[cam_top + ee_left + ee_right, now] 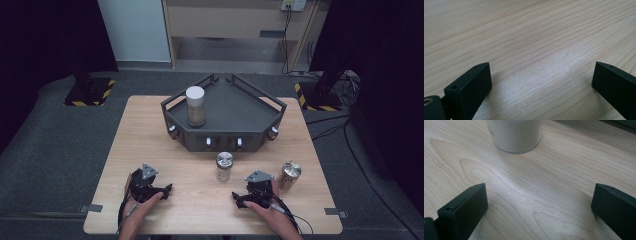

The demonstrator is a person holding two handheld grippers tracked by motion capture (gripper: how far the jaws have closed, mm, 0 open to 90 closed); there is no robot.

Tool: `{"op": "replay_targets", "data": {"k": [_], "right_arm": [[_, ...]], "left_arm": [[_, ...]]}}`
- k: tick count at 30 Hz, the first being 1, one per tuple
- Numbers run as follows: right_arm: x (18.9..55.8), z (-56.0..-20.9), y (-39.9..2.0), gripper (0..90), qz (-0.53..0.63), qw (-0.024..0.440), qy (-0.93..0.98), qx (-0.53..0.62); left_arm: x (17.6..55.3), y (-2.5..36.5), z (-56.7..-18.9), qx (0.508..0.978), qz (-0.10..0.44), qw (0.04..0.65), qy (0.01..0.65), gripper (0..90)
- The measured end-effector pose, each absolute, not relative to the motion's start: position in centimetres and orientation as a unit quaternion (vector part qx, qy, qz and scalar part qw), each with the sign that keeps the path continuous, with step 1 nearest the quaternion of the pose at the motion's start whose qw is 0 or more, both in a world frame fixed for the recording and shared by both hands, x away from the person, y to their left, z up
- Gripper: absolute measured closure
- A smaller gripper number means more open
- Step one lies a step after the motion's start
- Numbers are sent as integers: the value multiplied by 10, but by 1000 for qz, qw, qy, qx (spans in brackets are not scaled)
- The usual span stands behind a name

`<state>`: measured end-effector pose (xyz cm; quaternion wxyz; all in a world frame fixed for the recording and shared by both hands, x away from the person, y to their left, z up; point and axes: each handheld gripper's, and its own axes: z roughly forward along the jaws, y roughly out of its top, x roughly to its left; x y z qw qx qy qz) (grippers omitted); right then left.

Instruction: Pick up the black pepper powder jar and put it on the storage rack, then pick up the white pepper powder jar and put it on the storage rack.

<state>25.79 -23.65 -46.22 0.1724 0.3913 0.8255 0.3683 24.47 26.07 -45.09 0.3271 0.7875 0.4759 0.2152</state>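
The left gripper [168,189] rests on the worktop [150,145] near its front edge, held in the person's left hand [137,202]. In the left gripper view its fingers [471,85] stand wide apart with only bare wood between them.

The right gripper [235,198] also sits low on the worktop, in the right hand [265,210], just in front of the silver-lidded jar [224,166]. In the right gripper view its fingers [466,207] are spread wide and hold nothing; the jar's pale base [515,135] stands upright ahead of them, well clear of both fingertips.

That jar stands on the wood just in front of the dark tray [240,120], about midway along the tray's front wall. A gold-lidded jar [289,174] stands to the right of the silver-lidded one, close beside the right gripper and in front of the tray's right corner. A tall white-capped canister [195,106] stands upright inside the tray, at its left side.
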Motion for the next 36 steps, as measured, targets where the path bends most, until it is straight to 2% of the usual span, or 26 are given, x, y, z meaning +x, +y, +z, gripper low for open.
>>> {"op": "replay_targets", "data": {"k": [13,15,16,36], "right_arm": [[257,-461,-236,11,367,173,825,395],[258,-460,-236,38,366,172,826,394],[259,-458,-237,64,366,170,826,394],[266,-416,-229,42,385,174,830,363]], "left_arm": [[246,260,-451,788,214,325,476,0],[246,260,-451,788,214,325,476,0],[246,260,-451,788,214,325,476,0],[248,260,-451,788,214,325,477,0]]}}
